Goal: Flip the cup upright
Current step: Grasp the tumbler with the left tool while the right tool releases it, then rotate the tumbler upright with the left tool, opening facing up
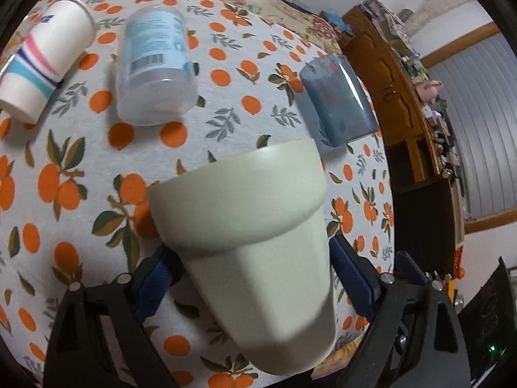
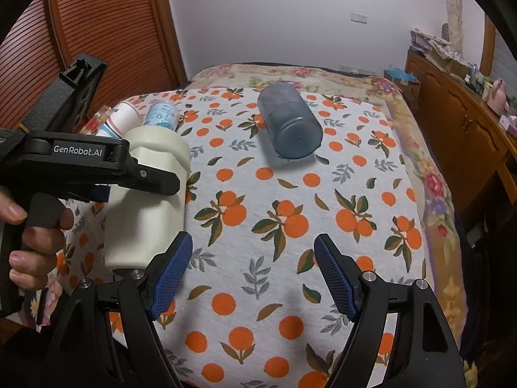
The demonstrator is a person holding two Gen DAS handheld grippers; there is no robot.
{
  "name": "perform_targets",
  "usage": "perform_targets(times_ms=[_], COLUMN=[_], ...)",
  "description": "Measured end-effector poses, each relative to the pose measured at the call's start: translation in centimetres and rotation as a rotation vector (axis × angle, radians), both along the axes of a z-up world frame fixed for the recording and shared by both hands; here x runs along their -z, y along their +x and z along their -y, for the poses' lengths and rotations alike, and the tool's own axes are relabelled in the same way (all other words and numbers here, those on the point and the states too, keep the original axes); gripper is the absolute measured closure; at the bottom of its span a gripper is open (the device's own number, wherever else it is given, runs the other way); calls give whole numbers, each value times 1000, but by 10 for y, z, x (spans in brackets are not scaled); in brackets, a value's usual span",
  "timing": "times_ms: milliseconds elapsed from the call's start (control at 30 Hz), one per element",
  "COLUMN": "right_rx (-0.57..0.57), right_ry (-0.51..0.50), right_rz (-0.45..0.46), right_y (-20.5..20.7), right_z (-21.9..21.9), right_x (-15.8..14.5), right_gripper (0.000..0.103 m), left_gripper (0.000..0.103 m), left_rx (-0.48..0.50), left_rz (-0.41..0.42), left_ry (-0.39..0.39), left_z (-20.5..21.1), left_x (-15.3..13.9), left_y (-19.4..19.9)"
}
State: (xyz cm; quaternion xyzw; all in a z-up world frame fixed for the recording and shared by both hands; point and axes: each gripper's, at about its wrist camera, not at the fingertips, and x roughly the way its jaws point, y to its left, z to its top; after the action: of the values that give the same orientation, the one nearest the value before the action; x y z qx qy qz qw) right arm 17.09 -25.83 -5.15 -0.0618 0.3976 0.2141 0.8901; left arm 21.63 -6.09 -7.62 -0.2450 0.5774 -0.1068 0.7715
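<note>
My left gripper (image 1: 255,271) is shut on a pale green cup (image 1: 248,213) and holds it above the orange-print cloth, tilted, its wide rim towards the far side. The same cup (image 2: 148,200) shows in the right wrist view, held by the left gripper (image 2: 106,174) at the left. My right gripper (image 2: 252,274) is open and empty over the cloth, to the right of the cup. A blue translucent cup (image 2: 290,126) lies on its side further back; it also shows in the left wrist view (image 1: 336,100).
A clear cup with a blue label (image 1: 155,64) and a striped paper cup (image 1: 45,61) lie on their sides on the orange-print tablecloth (image 2: 290,200). A wooden cabinet (image 2: 458,123) stands to the right. A brown slatted door (image 2: 106,29) is at the back left.
</note>
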Motion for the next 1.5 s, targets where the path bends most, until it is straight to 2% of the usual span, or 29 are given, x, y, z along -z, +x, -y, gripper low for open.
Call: perform_targets(times_ms=[200,300,433,833,900,1133,1500], right_rx=[10,9,8,-1,5,14,2], right_ry=[11,15,17,25,31,50,58], right_rz=[-9,-14,-22,-36,-43,-44,0], right_y=[1,1,1,0,1,2,-4], right_z=[4,3,0,-7,-6,-3,-8], right_x=[2,5,9,16,18,19,9], right_gripper=[23,23,23,23,23,23,23], left_gripper=[16,16,16,17,20,21,21], left_rx=[37,52,65,120,127,161,147], left_rz=[71,143,229,473,499,530,550], left_ry=[43,99,121,364,382,453,456], left_z=[-6,-7,-14,-7,-6,2,6], left_x=[-4,-13,-24,-52,-53,-50,-49], left_y=[0,-7,-16,-44,-48,-48,-53])
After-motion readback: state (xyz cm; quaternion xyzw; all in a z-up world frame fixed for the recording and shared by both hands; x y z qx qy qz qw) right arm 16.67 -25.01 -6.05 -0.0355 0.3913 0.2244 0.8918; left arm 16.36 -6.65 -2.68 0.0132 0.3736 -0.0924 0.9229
